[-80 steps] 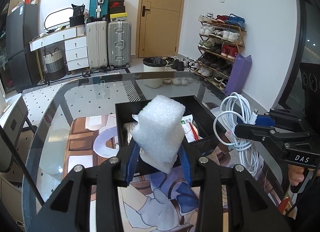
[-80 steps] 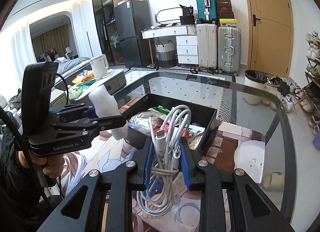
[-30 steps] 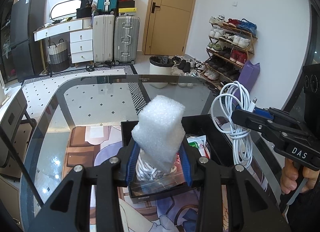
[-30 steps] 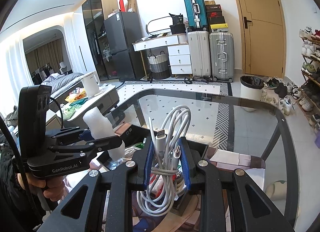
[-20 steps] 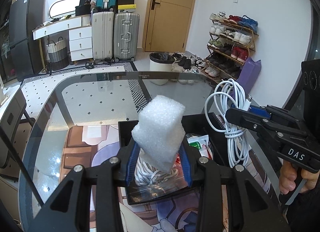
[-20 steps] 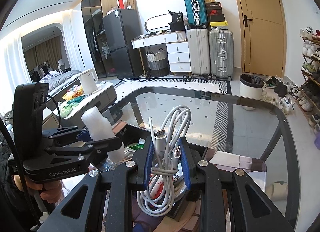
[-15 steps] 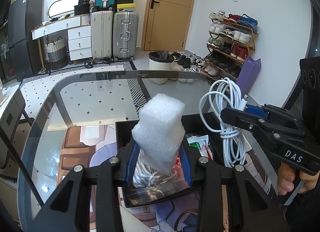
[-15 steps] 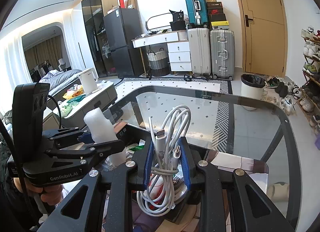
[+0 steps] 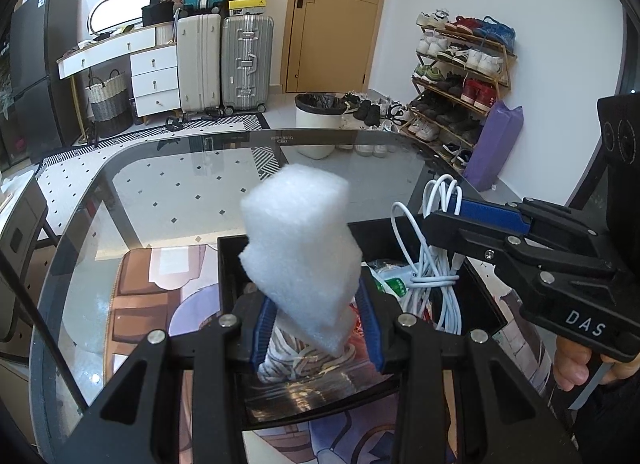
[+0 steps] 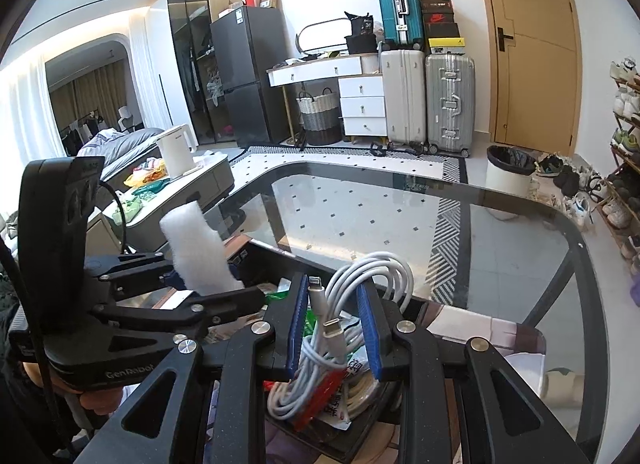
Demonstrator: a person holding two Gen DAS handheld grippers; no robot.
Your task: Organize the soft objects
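A white foam block (image 9: 300, 248) sits tilted between the blue pads of my left gripper (image 9: 318, 322), whose jaws have spread; it hangs over the black box (image 9: 230, 260). It also shows in the right wrist view (image 10: 196, 252). My right gripper (image 10: 334, 328) has its jaws parted around a coiled white charging cable (image 10: 352, 304), which droops into the box. The cable and right gripper show in the left wrist view (image 9: 432, 260). The box holds packets and a rope bundle (image 9: 296, 356).
The box stands on a glass table (image 9: 160, 184) over a printed mat (image 9: 132, 296). Beyond are suitcases (image 9: 224, 64), a white bin (image 9: 316, 124), a shoe rack (image 9: 460, 72) and a purple bag (image 9: 492, 144). A kettle (image 10: 176, 150) stands on a side table at left.
Both grippers moved over the box and lowered. Both jaws have widened; the foam block tilts and the cable sags down into the box.
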